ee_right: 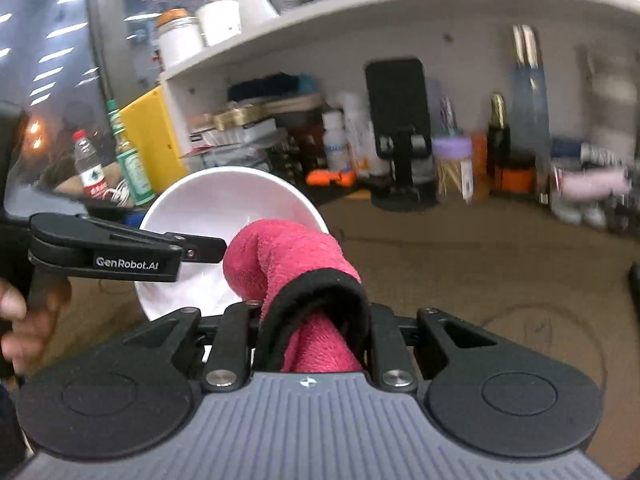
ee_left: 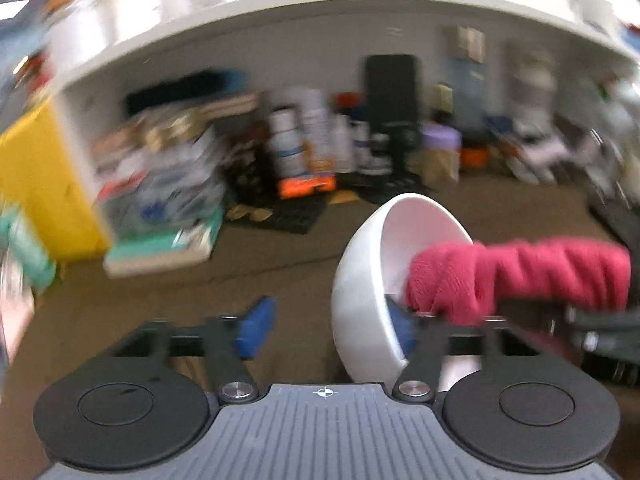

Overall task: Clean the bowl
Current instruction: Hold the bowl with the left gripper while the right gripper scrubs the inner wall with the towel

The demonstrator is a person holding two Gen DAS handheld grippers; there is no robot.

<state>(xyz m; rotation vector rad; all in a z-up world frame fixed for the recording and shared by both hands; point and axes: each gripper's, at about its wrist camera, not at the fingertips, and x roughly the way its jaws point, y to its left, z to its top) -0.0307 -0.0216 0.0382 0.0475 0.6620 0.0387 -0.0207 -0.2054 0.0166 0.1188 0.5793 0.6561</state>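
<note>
Backdrop: cluttered shelf (ee_right: 360,12), blurred.
Round white bowl (ee_left: 368,280): tipped sideways, mouth facing right gripper.
Left gripper (ee_left: 328,320): spread wide, gripping nothing.
Right gripper (ee_right: 312,320): clamped on pink terry cloth (ee_right: 288,256); pads hidden.

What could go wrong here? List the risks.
1. The left claw stands open around the tilted bowl's rim without clamping it, so the bowl could drop onto the table.
2. The right claw, shut on the red cloth, pushes into the bowl and could tip it.
</note>
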